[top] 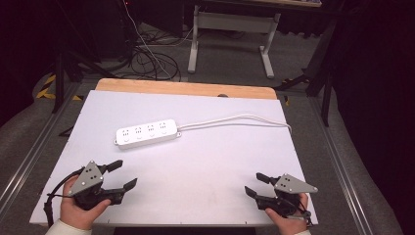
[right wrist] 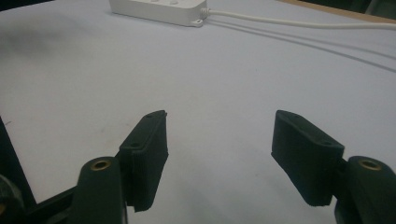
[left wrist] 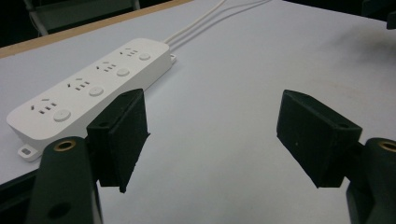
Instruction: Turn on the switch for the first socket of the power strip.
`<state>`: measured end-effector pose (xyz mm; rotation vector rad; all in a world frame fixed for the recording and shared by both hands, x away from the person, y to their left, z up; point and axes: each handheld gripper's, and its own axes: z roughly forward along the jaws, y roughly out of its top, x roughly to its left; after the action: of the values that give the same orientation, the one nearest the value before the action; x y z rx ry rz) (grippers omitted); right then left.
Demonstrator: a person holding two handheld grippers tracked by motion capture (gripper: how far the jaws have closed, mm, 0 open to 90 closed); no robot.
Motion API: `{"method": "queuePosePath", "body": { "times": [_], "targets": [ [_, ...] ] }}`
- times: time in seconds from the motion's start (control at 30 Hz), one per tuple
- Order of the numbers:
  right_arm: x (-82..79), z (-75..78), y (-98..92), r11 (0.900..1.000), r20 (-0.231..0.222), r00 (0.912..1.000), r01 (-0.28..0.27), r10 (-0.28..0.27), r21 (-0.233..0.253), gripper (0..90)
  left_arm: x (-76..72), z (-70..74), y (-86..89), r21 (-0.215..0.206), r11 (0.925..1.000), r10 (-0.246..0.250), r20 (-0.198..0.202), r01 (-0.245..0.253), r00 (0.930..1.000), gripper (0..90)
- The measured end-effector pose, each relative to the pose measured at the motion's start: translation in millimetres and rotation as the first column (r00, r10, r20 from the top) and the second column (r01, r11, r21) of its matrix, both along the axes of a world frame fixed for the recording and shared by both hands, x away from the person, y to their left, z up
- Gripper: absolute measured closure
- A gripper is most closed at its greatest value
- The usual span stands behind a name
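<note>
A white power strip [top: 146, 133] with several sockets lies flat near the middle of the white table top [top: 205, 161]; its white cord [top: 235, 119] runs right toward the table's edge. My left gripper [top: 122, 175] rests at the front left, open, nothing between its jaws. In the left gripper view the power strip [left wrist: 88, 91] lies just beyond the left gripper [left wrist: 212, 135], ahead and to its left. My right gripper [top: 255, 185] sits at the front right, open and empty. In the right gripper view the right gripper [right wrist: 219, 154] faces bare table, with the strip's end [right wrist: 161, 8] and cord [right wrist: 299, 21] far off.
A wooden strip [top: 186, 89] borders the table's far edge. Beyond it stand a white desk frame [top: 230, 34] and tangled cables [top: 147, 58] on the floor. Metal rails [top: 342, 161] run along both sides of the table.
</note>
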<state>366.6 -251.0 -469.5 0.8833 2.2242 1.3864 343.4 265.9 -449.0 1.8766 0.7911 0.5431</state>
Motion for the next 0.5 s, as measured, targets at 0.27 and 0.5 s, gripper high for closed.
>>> {"method": "queuePosePath", "body": {
  "times": [0.27, 0.5],
  "targets": [
    [0.1, -0.3, 0.4, 1.000, 0.003, 1.0000, -0.005, 0.005, -0.001, 36.6, -2.0, 6.2, -0.8, 0.009, 1.0000, 0.003, 0.000, -0.003, 1.0000, 28.3],
    [0.3, -0.6, 1.1, 1.000, -0.003, 1.0000, -0.006, 0.006, -0.002, 36.6, 1.8, 13.6, -0.6, 0.008, 0.9999, -0.014, -0.033, 0.014, 0.9994, 33.3]
  ]
}}
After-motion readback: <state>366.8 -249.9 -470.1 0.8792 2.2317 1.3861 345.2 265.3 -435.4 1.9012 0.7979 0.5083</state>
